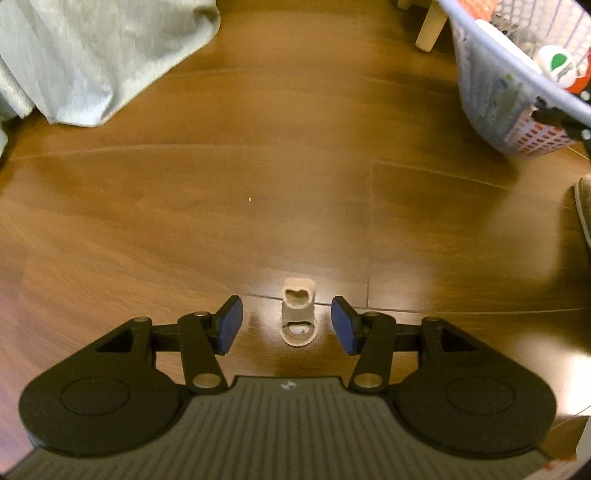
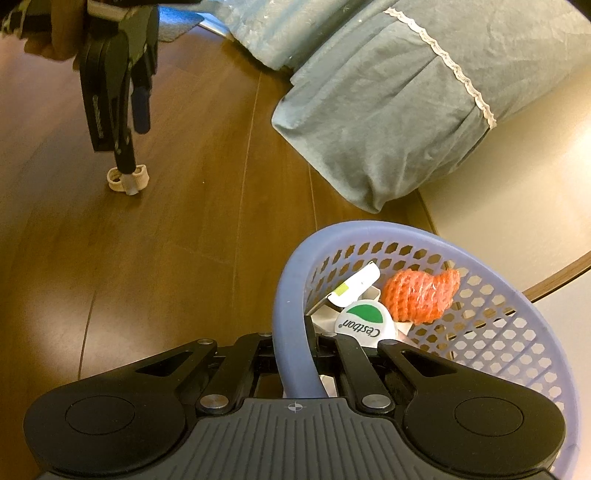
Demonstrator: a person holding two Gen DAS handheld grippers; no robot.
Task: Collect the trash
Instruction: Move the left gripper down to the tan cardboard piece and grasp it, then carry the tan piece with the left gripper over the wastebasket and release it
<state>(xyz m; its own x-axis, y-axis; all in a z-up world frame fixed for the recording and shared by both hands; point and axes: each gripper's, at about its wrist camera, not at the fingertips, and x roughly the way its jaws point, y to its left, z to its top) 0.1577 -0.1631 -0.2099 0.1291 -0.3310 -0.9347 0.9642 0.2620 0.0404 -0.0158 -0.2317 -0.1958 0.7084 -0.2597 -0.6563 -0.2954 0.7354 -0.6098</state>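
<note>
A small beige scrap shaped like two joined rings lies on the wooden floor, between the blue pads of my open left gripper; neither pad touches it. The right wrist view shows the same scrap under the left gripper, which points down at it. My right gripper is shut on the rim of a lilac perforated basket. Inside the basket lie an orange net bag, a white round lid with a green mark and white packaging.
A grey-green bedcover hangs to the floor at the right; the left wrist view shows pale cloth at the top left. A pale wooden leg stands beside the basket. A shoe tip is at the right edge. A hand holds the left gripper.
</note>
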